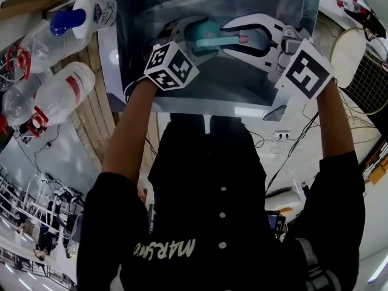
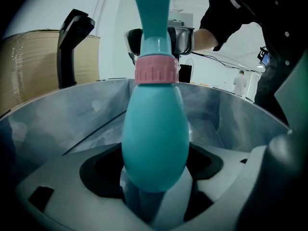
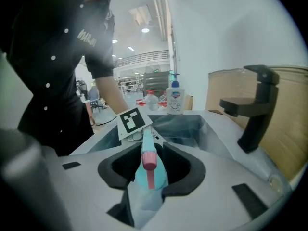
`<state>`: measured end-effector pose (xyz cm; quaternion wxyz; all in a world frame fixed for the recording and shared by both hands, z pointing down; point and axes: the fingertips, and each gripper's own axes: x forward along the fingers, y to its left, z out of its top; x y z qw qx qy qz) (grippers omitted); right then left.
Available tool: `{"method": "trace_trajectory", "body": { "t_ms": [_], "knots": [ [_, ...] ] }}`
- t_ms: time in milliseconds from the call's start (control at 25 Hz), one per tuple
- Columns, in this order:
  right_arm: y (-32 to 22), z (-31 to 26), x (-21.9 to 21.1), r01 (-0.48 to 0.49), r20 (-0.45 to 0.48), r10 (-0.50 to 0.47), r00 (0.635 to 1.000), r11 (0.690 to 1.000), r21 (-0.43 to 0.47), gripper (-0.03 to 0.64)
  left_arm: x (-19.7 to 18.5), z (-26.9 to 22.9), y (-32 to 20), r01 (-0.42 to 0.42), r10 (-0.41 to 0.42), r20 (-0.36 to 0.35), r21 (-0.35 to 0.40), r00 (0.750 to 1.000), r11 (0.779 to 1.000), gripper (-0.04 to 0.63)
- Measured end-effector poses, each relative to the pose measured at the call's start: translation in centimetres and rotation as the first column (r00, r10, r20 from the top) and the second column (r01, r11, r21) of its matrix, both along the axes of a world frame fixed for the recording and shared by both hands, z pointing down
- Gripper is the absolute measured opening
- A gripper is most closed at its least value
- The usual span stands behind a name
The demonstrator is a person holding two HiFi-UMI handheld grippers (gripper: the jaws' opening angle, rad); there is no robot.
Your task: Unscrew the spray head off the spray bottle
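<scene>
— Left gripper (image 1: 200, 35) first: what has it got?
— It is clamped on the round body of the teal bottle (image 2: 155, 134). Both jaws press its sides.
— And where is the bottle?
— In the air over the sink (image 2: 72, 124), lying level between the two grippers and touching nothing else.
— The spray head (image 3: 146, 148)?
— On the bottle, past the pink collar (image 2: 156, 70). It points away from the left gripper and into the right gripper (image 1: 233, 39).
— Does the right one grip it?
— No. Its jaws stand apart around the spray head, with dark gaps at either side, and the pads do not press.
— Anything near?
— A black tap (image 3: 255, 105) stands on the sink's rim. Beyond the sink's far end, in the right gripper view, a soap bottle (image 3: 174, 100) stands upright. In the head view, clear bottles (image 1: 54, 93) lie by the wooden counter (image 1: 97, 71), well apart from the grippers.
</scene>
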<state>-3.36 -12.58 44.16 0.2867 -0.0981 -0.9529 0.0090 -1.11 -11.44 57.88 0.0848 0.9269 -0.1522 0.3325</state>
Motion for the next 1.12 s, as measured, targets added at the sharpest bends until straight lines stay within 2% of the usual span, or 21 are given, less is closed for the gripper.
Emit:
{"method": "trace_trajectory", "body": {
  "t_ms": [80,120,160,200,240,320,400,480,560,640,800,960,1040,1120],
  "knots": [
    [-1.0,-0.6,0.7,-0.127,0.003,0.127,0.992,0.992,-0.008,0.208,0.0,0.0,0.0,0.003,-0.003,0.000,0.000,1.000,1.000,0.405],
    [-1.7,-1.4,1.1,-0.218,0.030,0.218,0.975,0.976,-0.026,0.215,0.0,0.0,0.0,0.006,-0.006,0.000,0.000,1.000,1.000,0.405],
    [-2.4,-2.3,1.4,-0.327,0.069,0.331,0.941,0.943,-0.058,0.232,0.0,0.0,0.0,0.009,-0.009,0.000,0.000,1.000,1.000,0.405],
    [-2.9,-3.3,1.8,-0.443,0.101,0.452,0.886,0.891,-0.103,0.252,0.0,0.0,0.0,0.011,-0.011,0.000,0.000,1.000,1.000,0.405],
    [-3.2,-4.1,2.3,-0.545,0.117,0.562,0.819,0.825,-0.149,0.258,0.0,0.0,0.0,0.014,-0.014,0.000,0.000,1.000,1.000,0.405],
    [-2.8,-5.1,3.2,-0.686,0.106,0.714,0.692,0.696,-0.211,0.267,0.1,0.0,0.0,0.017,-0.017,-0.001,0.000,1.000,1.000,0.405],
    [-1.3,-5.1,3.7,-0.771,0.066,0.800,0.597,0.594,-0.230,0.273,0.2,-0.1,-0.1,0.020,-0.020,0.000,0.001,1.000,1.000,0.405],
    [0.4,-4.3,3.6,-0.821,0.011,0.844,0.536,0.524,-0.225,0.281,0.2,0.0,-0.1,0.027,-0.027,0.000,0.001,1.000,1.000,0.405],
    [2.0,-3.0,2.8,-0.848,-0.056,0.860,0.507,0.486,-0.212,0.289,0.1,0.1,-0.1,0.037,-0.037,0.001,0.002,0.999,0.999,0.405],
    [2.6,-2.0,1.6,-0.863,-0.103,0.867,0.488,0.462,-0.203,0.304,0.1,0.2,-0.1,0.045,-0.045,0.000,0.003,0.999,0.999,0.405],
    [1.5,-1.2,0.0,-0.893,-0.145,0.889,0.434,0.404,-0.201,0.324,0.2,0.0,-0.1,0.052,-0.052,-0.004,0.007,0.999,0.999,0.405],
    [0.2,-0.8,-0.2,-0.925,-0.183,0.915,0.360,0.324,-0.197,0.326,0.2,-0.1,-0.1,0.063,-0.063,-0.007,0.010,0.998,0.998,0.405],
    [-0.2,-0.7,-0.4,-0.932,-0.186,0.919,0.347,0.317,-0.177,0.324,0.2,-0.1,-0.2,0.065,-0.065,-0.006,0.009,0.998,0.998,0.405],
    [-0.4,-0.3,-0.5,-0.932,-0.176,0.917,0.358,0.339,-0.131,0.319,0.2,-0.1,-0.2,0.065,-0.065,-0.006,0.007,0.998,0.998,0.405]
  ]
}}
